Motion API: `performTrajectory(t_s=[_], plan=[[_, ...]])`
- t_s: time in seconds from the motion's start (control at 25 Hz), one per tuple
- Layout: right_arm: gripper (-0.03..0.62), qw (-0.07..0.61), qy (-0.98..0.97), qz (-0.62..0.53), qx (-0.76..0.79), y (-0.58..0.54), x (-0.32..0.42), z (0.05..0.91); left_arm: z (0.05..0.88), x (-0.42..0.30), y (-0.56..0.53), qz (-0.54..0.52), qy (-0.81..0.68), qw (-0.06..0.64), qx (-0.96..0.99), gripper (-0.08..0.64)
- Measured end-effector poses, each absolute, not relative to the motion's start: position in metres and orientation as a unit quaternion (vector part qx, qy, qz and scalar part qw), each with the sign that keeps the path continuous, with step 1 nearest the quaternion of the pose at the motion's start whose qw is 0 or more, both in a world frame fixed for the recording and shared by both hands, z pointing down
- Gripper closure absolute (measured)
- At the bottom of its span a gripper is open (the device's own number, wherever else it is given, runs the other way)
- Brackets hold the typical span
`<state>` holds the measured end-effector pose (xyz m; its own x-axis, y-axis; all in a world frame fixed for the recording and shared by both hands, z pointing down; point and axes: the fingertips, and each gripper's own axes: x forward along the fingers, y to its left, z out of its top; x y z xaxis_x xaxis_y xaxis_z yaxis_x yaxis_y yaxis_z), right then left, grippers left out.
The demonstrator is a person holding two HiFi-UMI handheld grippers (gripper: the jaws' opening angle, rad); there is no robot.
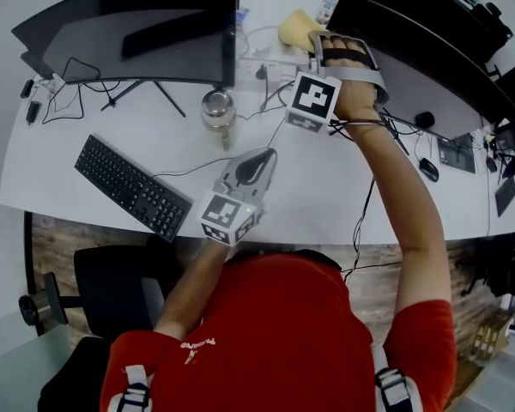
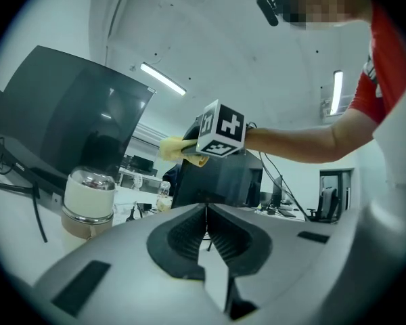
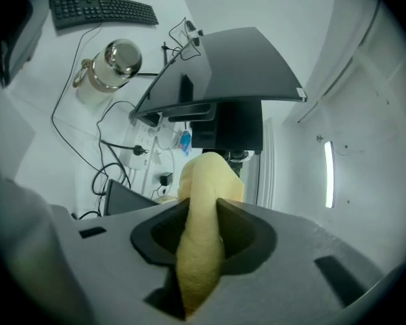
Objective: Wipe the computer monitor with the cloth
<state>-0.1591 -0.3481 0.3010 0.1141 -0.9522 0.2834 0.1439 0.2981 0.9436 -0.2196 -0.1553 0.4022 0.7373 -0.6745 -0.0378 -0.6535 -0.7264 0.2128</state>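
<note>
- Up at twelve o'clock in the head view, the right gripper [image 1: 312, 41] holds the yellow cloth [image 1: 296, 28] in the gap between the curved monitor [image 1: 137, 24] at eleven o'clock and a second monitor [image 1: 412, 41] at two o'clock.
- Only the right gripper view shows the grip itself: its jaws pinch a bunched fold of the cloth [image 3: 201, 235], which stands up between them, with the curved monitor [image 3: 216, 73] beyond at twelve o'clock.
- That view also shows the metal-lidded jar [image 3: 111, 70] and the keyboard [image 3: 101, 9] at eleven o'clock.
- Near the head view's centre, the left gripper [image 1: 256, 166] hangs over the white desk [image 1: 326, 187], just past the jar [image 1: 217, 108]; the keyboard [image 1: 130, 185] lies at nine o'clock.
- The left gripper view alone settles its state: the left gripper [image 2: 205, 208] has its ribbed jaws pressed together.
- From there the cloth [image 2: 172, 147] shows raised, apart from the curved monitor [image 2: 68, 120] at ten o'clock.
</note>
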Motion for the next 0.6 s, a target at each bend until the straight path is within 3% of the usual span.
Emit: performTrajectory(t_s=[0.6], plan=[[0.479,0.511,-0.569,-0.414,0.493,-0.352,-0.168,0.182,0.378,-0.217,-0.165,-0.07,-0.338,0.075,0.936,0.548]])
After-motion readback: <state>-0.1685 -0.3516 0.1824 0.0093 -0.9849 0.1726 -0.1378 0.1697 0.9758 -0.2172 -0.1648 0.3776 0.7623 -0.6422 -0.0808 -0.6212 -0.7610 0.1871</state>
